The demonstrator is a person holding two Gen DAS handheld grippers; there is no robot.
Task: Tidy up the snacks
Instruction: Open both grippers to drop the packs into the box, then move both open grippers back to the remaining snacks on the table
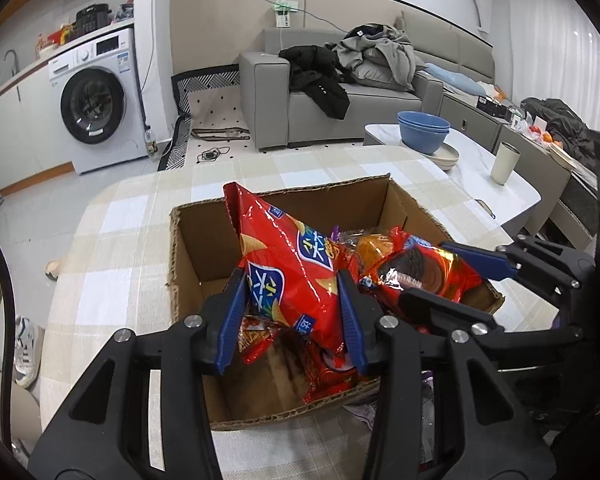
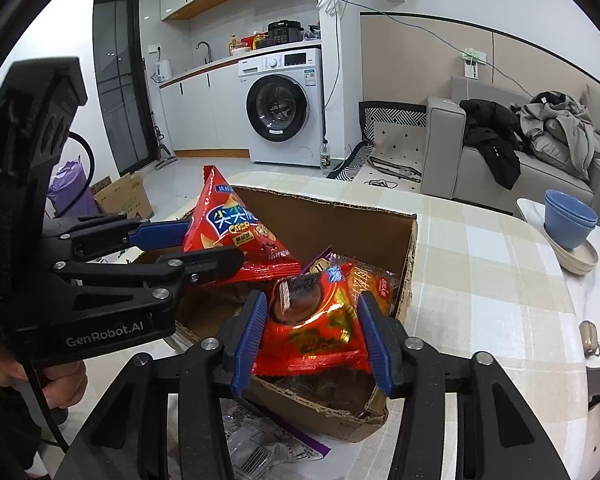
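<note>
An open cardboard box [image 1: 204, 248] [image 2: 380, 232] stands on the checked table. My left gripper [image 1: 292, 300] is shut on a red triangular crisp bag [image 1: 288, 264] and holds it over the box; the bag [image 2: 228, 224] and the left gripper [image 2: 204, 246] also show in the right wrist view. My right gripper [image 2: 312, 320] is shut on a red chocolate-biscuit packet [image 2: 312, 332] above the box's near edge; the packet [image 1: 424, 272] and the right gripper [image 1: 448, 276] show in the left wrist view. More snack packets [image 1: 332, 376] lie inside the box.
Crumpled clear and purple wrappers [image 2: 268, 448] lie on the table in front of the box. Blue bowls on plates [image 1: 424, 128] [image 2: 568, 220] and a pale cup [image 1: 505, 162] stand on the white side table. A sofa with clothes [image 1: 340, 80] is behind.
</note>
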